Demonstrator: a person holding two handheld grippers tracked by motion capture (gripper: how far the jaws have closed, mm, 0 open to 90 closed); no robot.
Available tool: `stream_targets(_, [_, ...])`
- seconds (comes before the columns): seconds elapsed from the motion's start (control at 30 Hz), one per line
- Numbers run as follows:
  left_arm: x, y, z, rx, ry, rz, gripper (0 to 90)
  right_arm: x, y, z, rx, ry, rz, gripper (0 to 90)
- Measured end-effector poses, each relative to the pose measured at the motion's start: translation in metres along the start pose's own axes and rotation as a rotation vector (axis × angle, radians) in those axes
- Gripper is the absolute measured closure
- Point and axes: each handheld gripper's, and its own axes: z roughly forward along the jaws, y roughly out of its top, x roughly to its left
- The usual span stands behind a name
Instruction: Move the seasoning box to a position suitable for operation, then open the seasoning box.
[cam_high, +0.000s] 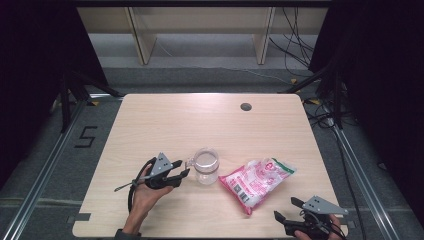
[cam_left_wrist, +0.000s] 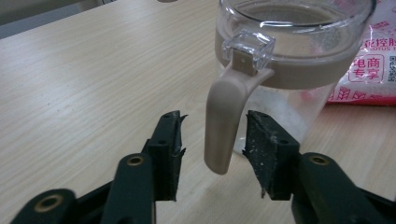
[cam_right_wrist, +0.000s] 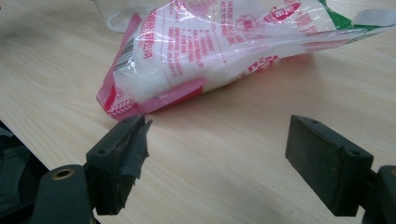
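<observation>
**Left fingers loose around the jar handle**

Left gripper (cam_left_wrist: 212, 154) fingers sit spread, beige handle (cam_left_wrist: 224, 121) between them, untouched. Clear jar (cam_high: 206, 165) stands mid-counter (cam_high: 165, 120), pink bag (cam_high: 257, 180) just beside it. Right gripper (cam_right_wrist: 217, 163) fingers wide apart, holding nothing.

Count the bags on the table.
1. The bag lies on its side at the table's front right, right of the jar, ahead of the right gripper. Nothing seems able to hide another.

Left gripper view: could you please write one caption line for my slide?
Open left gripper with jaws on either side of the beige handle of a clear jar, not pressing it, on a wooden table.
</observation>
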Motion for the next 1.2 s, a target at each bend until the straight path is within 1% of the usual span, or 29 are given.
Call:
stream_targets(0.03, [0.000,0.000,0.000,0.000,0.000,0.000,50.3,0.000,0.000,0.000,0.002,-0.002,0.003,21.7])
stream_targets(0.07, [0.002,0.001,-0.005,0.003,-0.012,-0.039,45.8,0.000,0.000,0.000,0.002,0.000,-0.003,21.7])
stream_targets(0.1, [0.002,0.001,-0.007,-0.005,-0.012,-0.079,42.3,0.000,0.000,0.000,0.000,-0.001,-0.005,21.7])
stream_targets(0.13, [0.003,0.001,-0.009,-0.003,-0.004,-0.084,40.0,0.000,0.000,0.001,-0.010,-0.003,-0.005,21.7])
stream_targets(0.2, [0.003,0.001,-0.014,-0.014,0.003,-0.093,38.2,0.001,0.000,0.001,-0.010,0.001,-0.002,21.7])
stream_targets(0.3, [0.004,0.001,-0.020,-0.026,-0.008,-0.111,35.6,0.001,0.000,0.001,-0.008,0.001,-0.004,21.7])
stream_targets(0.4, [0.003,0.003,-0.023,-0.027,-0.008,-0.113,32.8,0.001,0.000,0.001,-0.008,-0.005,-0.008,21.7])
stream_targets(0.47, [0.002,0.005,-0.025,-0.026,-0.010,-0.107,32.1,0.001,0.000,0.001,-0.007,-0.006,-0.009,21.7])
stream_targets(0.53, [0.000,0.008,-0.028,-0.032,-0.004,-0.117,31.8,0.002,0.000,0.001,-0.004,0.001,0.000,21.7])
stream_targets(0.57, [0.000,0.008,-0.028,-0.036,-0.013,-0.116,31.9,0.001,0.000,0.001,-0.006,0.001,-0.006,21.7])
stream_targets(0.6, [0.000,0.008,-0.028,-0.036,-0.013,-0.116,32.0,-0.001,0.001,0.001,-0.011,-0.009,-0.041,21.7])
stream_targets(0.63, [-0.001,0.010,-0.029,-0.037,-0.010,-0.117,33.9,-0.001,0.001,0.001,-0.012,-0.009,-0.046,21.7])
stream_targets(0.67, [-0.001,0.011,-0.030,-0.037,-0.025,-0.117,33.9,-0.001,0.001,0.001,-0.012,-0.009,-0.046,21.7])
stream_targets(0.7, [-0.002,0.012,-0.030,-0.037,-0.024,-0.122,37.6,0.000,0.001,0.002,-0.007,-0.006,-0.035,21.7])
stream_targets(0.73, [-0.002,0.013,-0.030,-0.044,-0.026,-0.124,39.4,-0.001,0.001,0.002,-0.009,-0.009,-0.045,21.7])
stream_targets(0.77, [-0.003,0.014,-0.031,-0.040,-0.014,-0.107,43.8,-0.001,0.001,0.001,-0.012,-0.010,-0.045,21.7])
stream_targets(0.8, [-0.003,0.014,-0.032,-0.047,-0.017,-0.098,47.4,-0.001,0.001,0.001,-0.012,-0.010,-0.040,21.7])
stream_targets(0.83, [-0.003,0.014,-0.032,-0.047,-0.017,-0.098,52.1,-0.001,0.001,0.001,-0.012,-0.010,-0.040,21.7])
stream_targets(0.87, [-0.004,0.016,-0.032,-0.052,-0.023,-0.071,60.3,-0.001,0.000,0.001,-0.009,0.004,-0.039,21.7])
stream_targets(0.9, [-0.004,0.016,-0.032,-0.052,-0.023,-0.071,63.3,-0.001,0.000,0.001,-0.009,0.004,-0.039,21.7])
stream_targets(0.93, [-0.006,0.020,-0.033,-0.072,-0.017,-0.044,69.6,-0.001,-0.001,0.000,-0.007,-0.006,-0.035,21.7])
stream_targets(0.97, [-0.007,0.022,-0.033,-0.088,-0.022,-0.036,74.0,0.001,-0.001,0.000,-0.007,-0.007,-0.008,21.7])
stream_targets(1.0, [-0.007,0.022,-0.033,-0.088,-0.022,-0.036,78.6,0.001,-0.001,0.000,-0.007,-0.007,-0.008,21.7])
stream_targets(1.03, [-0.008,0.025,-0.034,-0.109,0.003,-0.032,84.3,0.000,-0.002,-0.003,-0.005,-0.012,-0.009,21.7])
stream_targets(1.07, [-0.008,0.025,-0.034,-0.109,0.003,-0.032,86.8,-0.001,-0.002,-0.003,-0.012,-0.021,-0.033,21.7])
stream_targets(1.1, [-0.009,0.028,-0.035,-0.129,0.004,-0.030,86.8,-0.001,-0.002,-0.003,-0.012,-0.021,-0.033,21.7])
stream_targets(1.13, [-0.008,0.029,-0.035,-0.144,-0.002,-0.023,89.2,-0.001,-0.002,-0.003,-0.011,-0.014,-0.034,21.7])
stream_targets(1.17, [-0.009,0.031,-0.034,-0.151,0.002,-0.024,89.3,-0.001,-0.002,-0.003,-0.012,-0.020,-0.037,21.7])
stream_targets(1.2, [-0.009,0.031,-0.034,-0.151,0.002,-0.024,89.3,0.000,-0.003,-0.002,-0.019,-0.018,-0.026,21.7])
